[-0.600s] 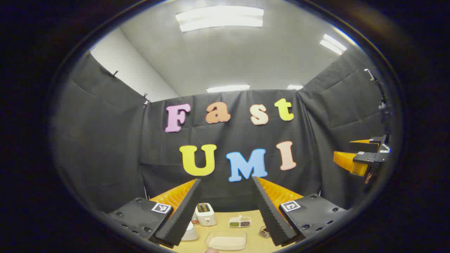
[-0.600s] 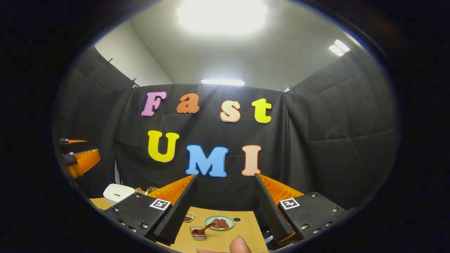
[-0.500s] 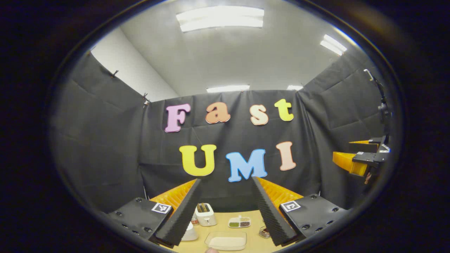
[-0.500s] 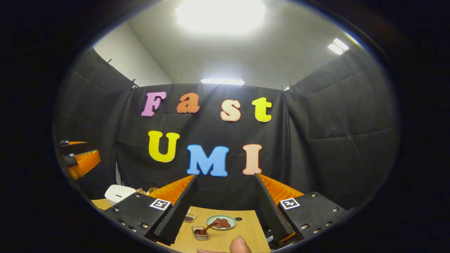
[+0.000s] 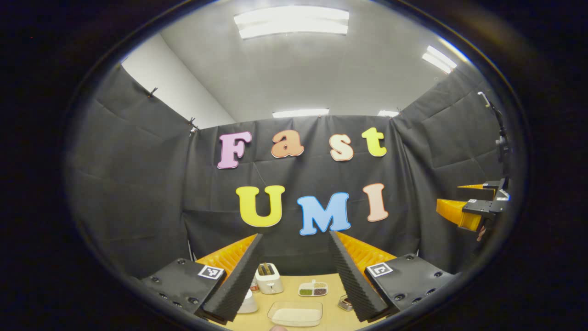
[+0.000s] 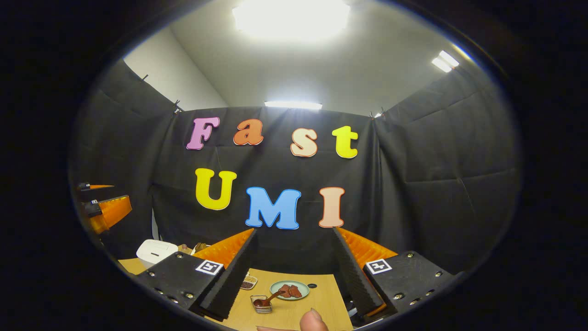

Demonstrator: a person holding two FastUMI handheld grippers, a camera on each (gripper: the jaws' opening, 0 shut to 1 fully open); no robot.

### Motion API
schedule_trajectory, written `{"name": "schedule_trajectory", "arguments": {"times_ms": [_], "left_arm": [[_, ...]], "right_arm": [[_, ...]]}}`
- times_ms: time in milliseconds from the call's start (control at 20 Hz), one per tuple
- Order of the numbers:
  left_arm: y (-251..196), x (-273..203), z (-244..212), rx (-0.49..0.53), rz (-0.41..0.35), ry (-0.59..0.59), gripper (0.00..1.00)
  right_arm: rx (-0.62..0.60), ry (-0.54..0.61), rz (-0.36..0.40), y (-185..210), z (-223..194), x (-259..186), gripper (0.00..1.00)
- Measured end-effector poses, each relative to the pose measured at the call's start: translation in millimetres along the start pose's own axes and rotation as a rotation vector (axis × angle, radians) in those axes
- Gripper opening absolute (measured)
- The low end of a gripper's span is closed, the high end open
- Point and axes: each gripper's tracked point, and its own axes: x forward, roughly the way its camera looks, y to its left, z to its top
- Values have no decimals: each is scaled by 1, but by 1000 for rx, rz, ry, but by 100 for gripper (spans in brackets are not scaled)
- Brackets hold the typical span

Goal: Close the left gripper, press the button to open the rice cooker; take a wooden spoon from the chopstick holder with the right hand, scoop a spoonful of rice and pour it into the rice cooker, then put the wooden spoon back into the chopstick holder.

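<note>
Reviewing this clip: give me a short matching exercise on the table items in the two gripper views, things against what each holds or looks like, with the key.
Things:
1. toaster
2. clear tub
3. green plate
4. divided dish

States:
A. brown pieces on it
B. white grains inside
C. white, two slots on top
D. green and dark fillings side by side

Pairs: 1-C, 2-B, 3-A, 4-D

White rice cooker [image 6: 156,251], tan table [image 6: 321,294]
</note>
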Motion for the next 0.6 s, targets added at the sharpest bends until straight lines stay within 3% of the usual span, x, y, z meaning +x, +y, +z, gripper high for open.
{"name": "schedule_trajectory", "arguments": {"times_ms": [300, 600], "left_arm": [[1, -3, -7, 2, 3, 9, 95], [11, -8, -30, -1, 61, 60, 96]], "right_arm": [[0, 12, -3, -1, -8, -4, 97], [-15, 41, 53, 6, -24, -3, 97]]}}
